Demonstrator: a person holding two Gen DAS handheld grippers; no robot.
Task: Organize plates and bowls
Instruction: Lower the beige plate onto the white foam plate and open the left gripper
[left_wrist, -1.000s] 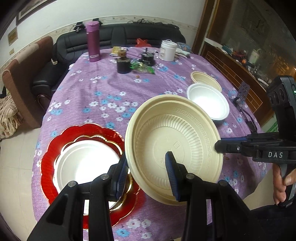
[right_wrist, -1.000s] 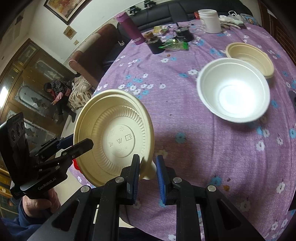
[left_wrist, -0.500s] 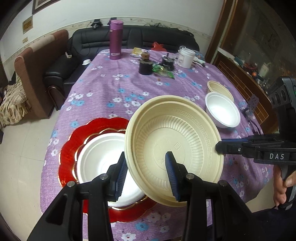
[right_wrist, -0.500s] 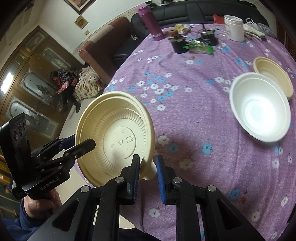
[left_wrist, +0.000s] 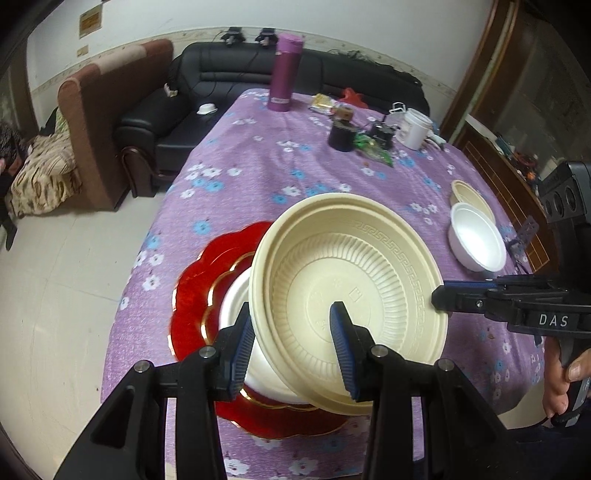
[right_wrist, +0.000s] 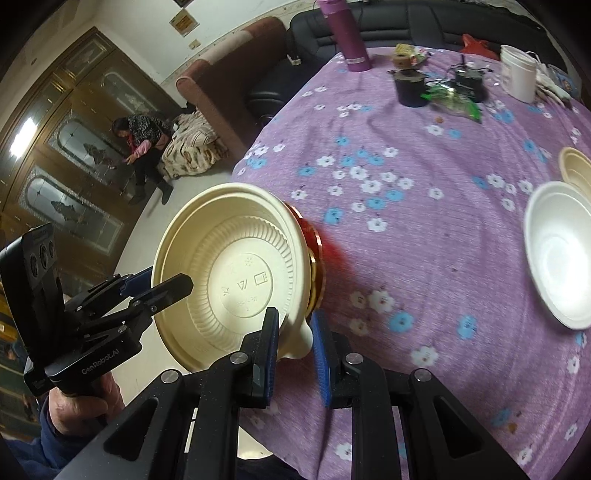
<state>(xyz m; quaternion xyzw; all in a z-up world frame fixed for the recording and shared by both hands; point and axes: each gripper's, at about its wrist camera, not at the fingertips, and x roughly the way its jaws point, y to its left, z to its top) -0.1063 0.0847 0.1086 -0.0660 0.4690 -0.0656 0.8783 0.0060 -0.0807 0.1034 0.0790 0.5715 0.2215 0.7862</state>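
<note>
The cream plate (left_wrist: 351, 291), tilted and held off the table, hides most of the white plate (left_wrist: 236, 295) and part of the red platter (left_wrist: 199, 288) beyond the left tongs (left_wrist: 291, 349). Left tongs grasp its near rim; right tongs (right_wrist: 295, 341) clench its opposite rim tab. Ahead of the right tongs, a white bowl (right_wrist: 559, 258) sits just beside a partly cut-off cream bowl (right_wrist: 576, 170).

Cream plate (left_wrist: 354, 280) between both tools

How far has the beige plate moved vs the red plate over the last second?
Yes, it moved. In the left wrist view the beige plate now overlaps the red plate and the white plate on it; earlier it sat beside them, toward the right.
</note>
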